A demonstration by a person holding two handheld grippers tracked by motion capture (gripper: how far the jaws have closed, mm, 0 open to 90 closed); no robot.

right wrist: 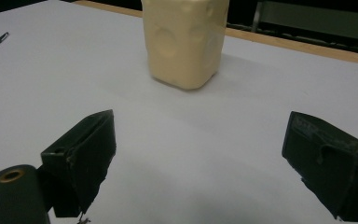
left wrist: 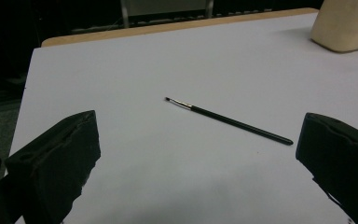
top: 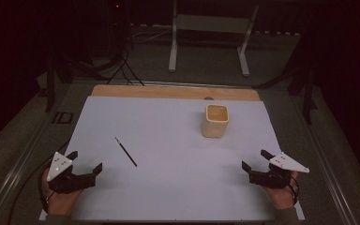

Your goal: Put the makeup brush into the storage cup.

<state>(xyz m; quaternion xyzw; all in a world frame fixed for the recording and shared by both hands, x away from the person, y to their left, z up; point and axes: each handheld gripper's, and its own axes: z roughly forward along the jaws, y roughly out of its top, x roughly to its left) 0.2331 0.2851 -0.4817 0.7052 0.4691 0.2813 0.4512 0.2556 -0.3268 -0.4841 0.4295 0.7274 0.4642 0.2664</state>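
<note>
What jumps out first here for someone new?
The cream cup standing upright toward the far right of the white sheet, then the thin black brush lying flat left of centre. At the near edge, the left hand-held gripper and right hand-held gripper sit open and empty.

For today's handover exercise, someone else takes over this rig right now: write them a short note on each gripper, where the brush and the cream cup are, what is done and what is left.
Left gripper: open, empty, resting at the near left of the white sheet.
Right gripper: open, empty, at the near right.
Brush: lying flat on the sheet, ahead and right of the left gripper, untouched.
Cream cup: upright at the far right, ahead of the right gripper, mouth up.
Done: nothing yet; both things lie apart from the grippers.
Left: probably pick up the brush with the left gripper and bring it to the cup.
</note>
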